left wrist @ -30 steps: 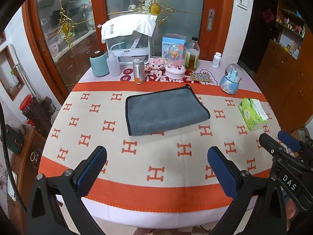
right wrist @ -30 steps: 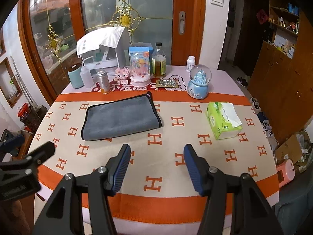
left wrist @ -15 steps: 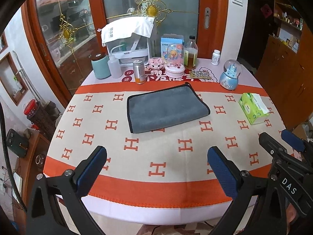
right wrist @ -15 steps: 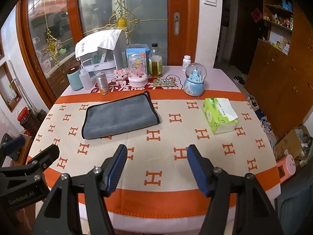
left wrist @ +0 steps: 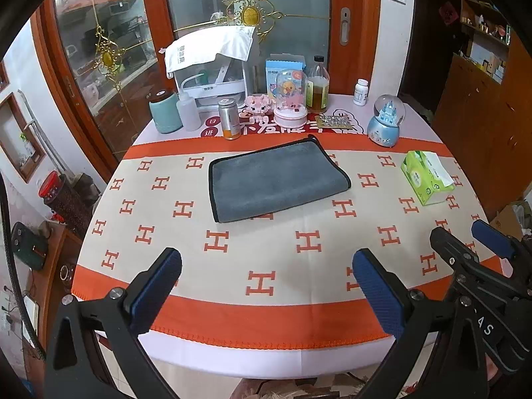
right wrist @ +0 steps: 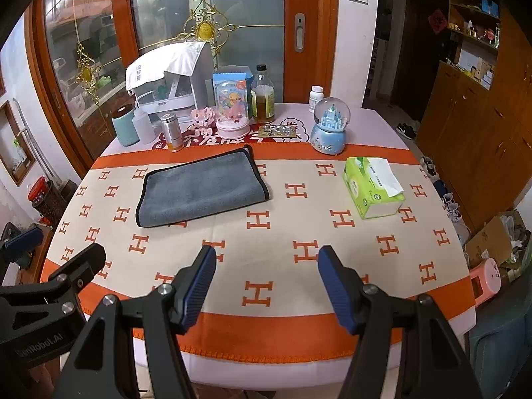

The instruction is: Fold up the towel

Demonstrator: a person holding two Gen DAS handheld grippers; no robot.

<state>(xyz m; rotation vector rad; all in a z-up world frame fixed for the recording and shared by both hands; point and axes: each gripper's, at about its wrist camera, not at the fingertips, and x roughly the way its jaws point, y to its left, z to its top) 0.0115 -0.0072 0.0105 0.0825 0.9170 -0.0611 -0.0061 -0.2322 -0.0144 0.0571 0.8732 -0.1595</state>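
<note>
A grey towel with black edging [left wrist: 276,181] lies folded flat on the orange-and-cream tablecloth, toward the far middle of the table; it also shows in the right wrist view [right wrist: 201,189]. My left gripper [left wrist: 266,274] is open and empty, held above the table's near edge, well short of the towel. My right gripper [right wrist: 264,269] is open and empty too, near the front edge, to the right of the towel. The right gripper's fingers [left wrist: 488,239] show at the right in the left wrist view, and the left gripper's fingers [right wrist: 78,259] show at the left in the right wrist view.
A green tissue pack [right wrist: 372,186] lies at the right of the table. Along the back stand a snow globe [right wrist: 331,129], a bottle [right wrist: 262,94], a toy dome [right wrist: 232,109], a can [right wrist: 171,133], a teal jar [right wrist: 124,126] and a covered appliance [right wrist: 173,76]. Glass doors stand behind.
Both grippers have drawn back and up from the table, so the towel and table look smaller and farther. The towel has not moved. Both grippers stay open.
</note>
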